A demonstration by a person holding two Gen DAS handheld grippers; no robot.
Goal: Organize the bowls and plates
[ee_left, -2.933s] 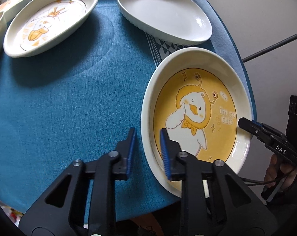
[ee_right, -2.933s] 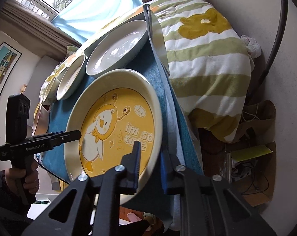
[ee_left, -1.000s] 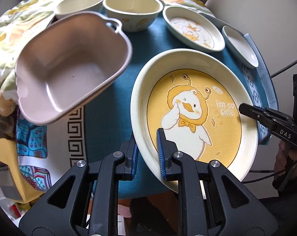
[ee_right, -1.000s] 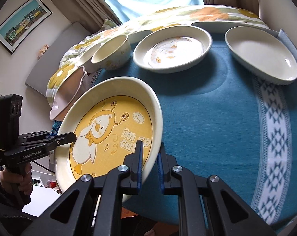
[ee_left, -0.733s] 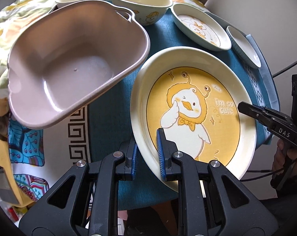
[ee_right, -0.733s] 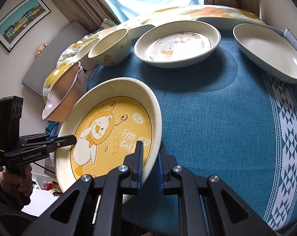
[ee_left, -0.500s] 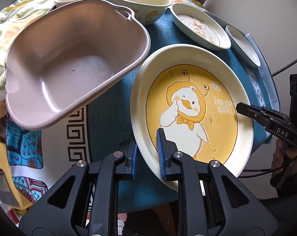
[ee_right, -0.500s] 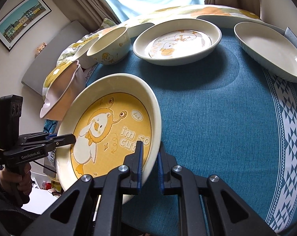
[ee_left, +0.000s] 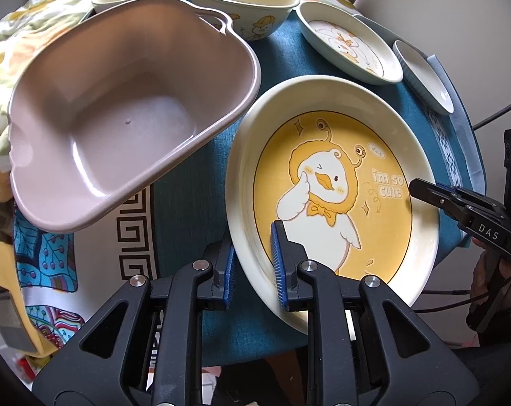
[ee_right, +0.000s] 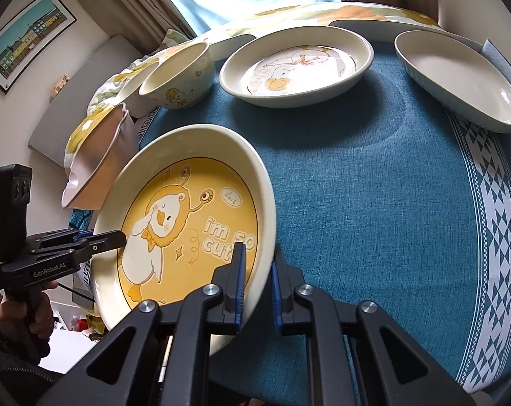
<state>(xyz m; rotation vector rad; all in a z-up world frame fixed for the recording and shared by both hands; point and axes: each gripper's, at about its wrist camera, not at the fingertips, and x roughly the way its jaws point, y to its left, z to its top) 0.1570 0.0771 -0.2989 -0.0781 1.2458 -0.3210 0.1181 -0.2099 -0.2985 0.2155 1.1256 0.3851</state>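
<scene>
The yellow plate (ee_left: pixel 333 186), clamped at opposite rims by the left gripper (ee_left: pixel 252 270) and right gripper (ee_right: pixel 257 280), is held above the blue cloth (ee_right: pixel 374 186). An empty pink basin (ee_left: pixel 120 125) is seen beside it; empty bowls (ee_left: pixel 243 3) and dishes (ee_right: pixel 296 64) are ranged behind.

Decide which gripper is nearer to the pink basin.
Left. The left gripper clamps the yellow plate's rim on the side next to the pink basin; the right gripper clamps the opposite rim, the plate lying between it and the basin.
</scene>
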